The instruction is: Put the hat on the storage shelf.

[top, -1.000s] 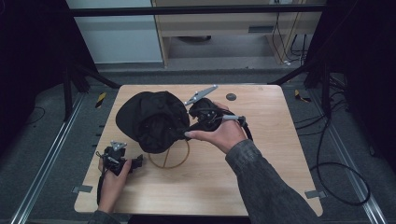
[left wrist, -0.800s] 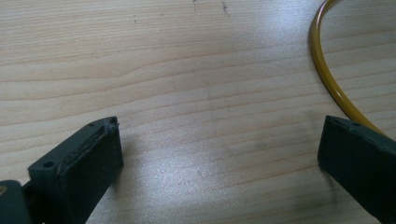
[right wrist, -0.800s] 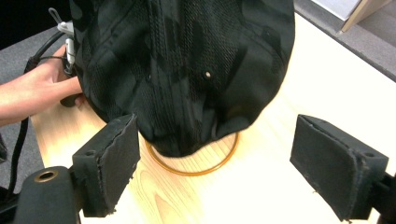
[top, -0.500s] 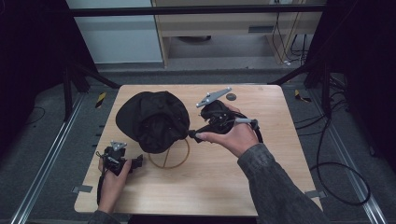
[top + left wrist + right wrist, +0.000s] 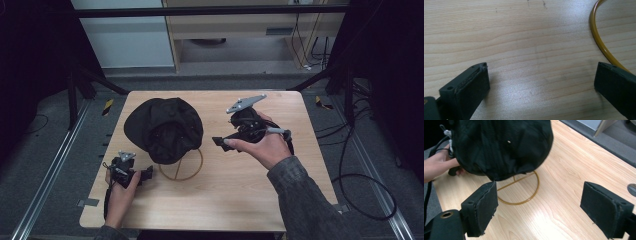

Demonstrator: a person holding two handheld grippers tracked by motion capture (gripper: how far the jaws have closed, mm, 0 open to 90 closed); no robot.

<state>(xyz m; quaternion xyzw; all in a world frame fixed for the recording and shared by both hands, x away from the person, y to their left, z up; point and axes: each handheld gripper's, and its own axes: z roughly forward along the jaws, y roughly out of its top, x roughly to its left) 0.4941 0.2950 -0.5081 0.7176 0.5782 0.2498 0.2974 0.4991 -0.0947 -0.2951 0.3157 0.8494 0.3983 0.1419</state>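
Black fabric of one cap (image 5: 163, 129) drapes a single gold wire stand (image 5: 181, 165) mid-desk (image 5: 240, 200) from above, my left claw (image 5: 145, 174) low beside it and right claw (image 5: 218, 141) apart; the left gripper view shows jaws spread over wood, the right likewise, empty.

A plain black cap (image 5: 163, 129) is seen on a mustard-yellow wire stand (image 5: 181, 165) over a pale, grained wooden table (image 5: 240, 190), and black jaws with a grey plate are shown on the right gripper (image 5: 218, 141).
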